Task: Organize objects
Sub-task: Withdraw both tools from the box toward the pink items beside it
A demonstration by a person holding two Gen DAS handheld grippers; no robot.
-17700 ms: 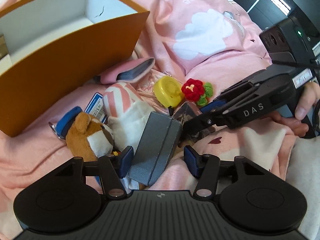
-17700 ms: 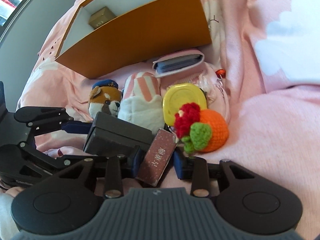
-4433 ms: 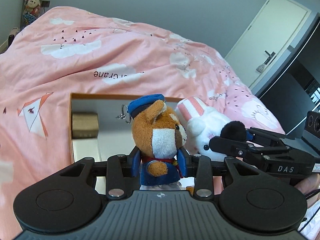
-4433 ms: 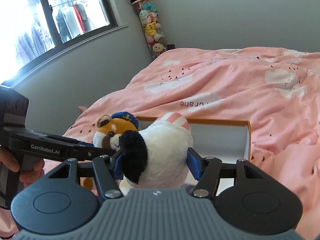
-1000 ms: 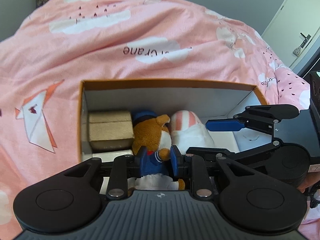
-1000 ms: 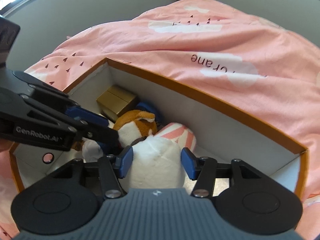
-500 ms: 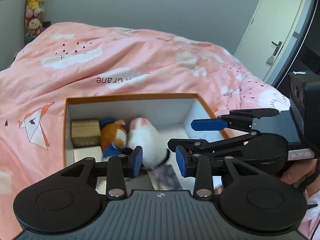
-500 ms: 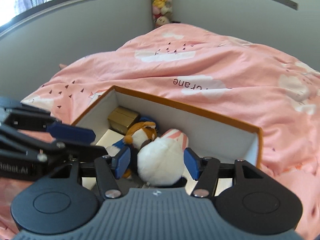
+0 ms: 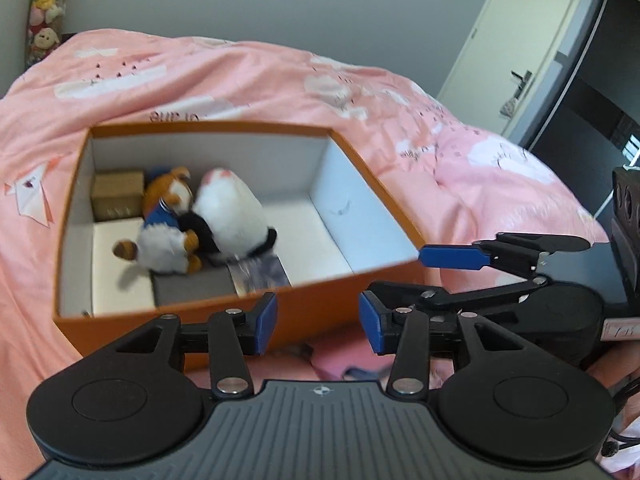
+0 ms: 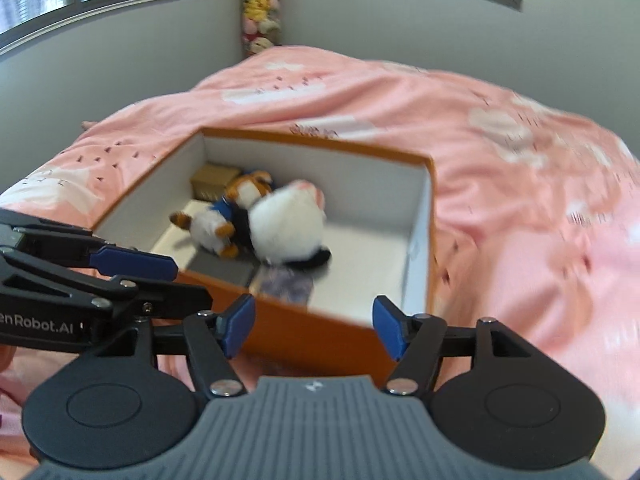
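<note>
An orange box (image 9: 384, 216) with a white inside sits on the pink bed; it also shows in the right wrist view (image 10: 430, 248). Inside lie a brown bear plush in blue clothes (image 9: 168, 224) (image 10: 224, 220), a white plush with pink striped ears (image 9: 232, 216) (image 10: 288, 228), a grey box (image 9: 192, 284), a dark card (image 9: 260, 274) and a tan box (image 9: 116, 196). My left gripper (image 9: 316, 322) is open and empty in front of the box's near wall. My right gripper (image 10: 312, 330) is open and empty, also just in front of the box.
The pink quilt (image 9: 240, 76) with cloud prints covers the bed all around the box. A door (image 9: 520, 40) stands at the far right. A column of plush toys (image 10: 260, 8) stands at the wall. A pink item (image 9: 344, 364) lies below my left gripper.
Both grippers have pulled back and up from the box, with their jaws wider. The two plush toys stay lying inside the box.
</note>
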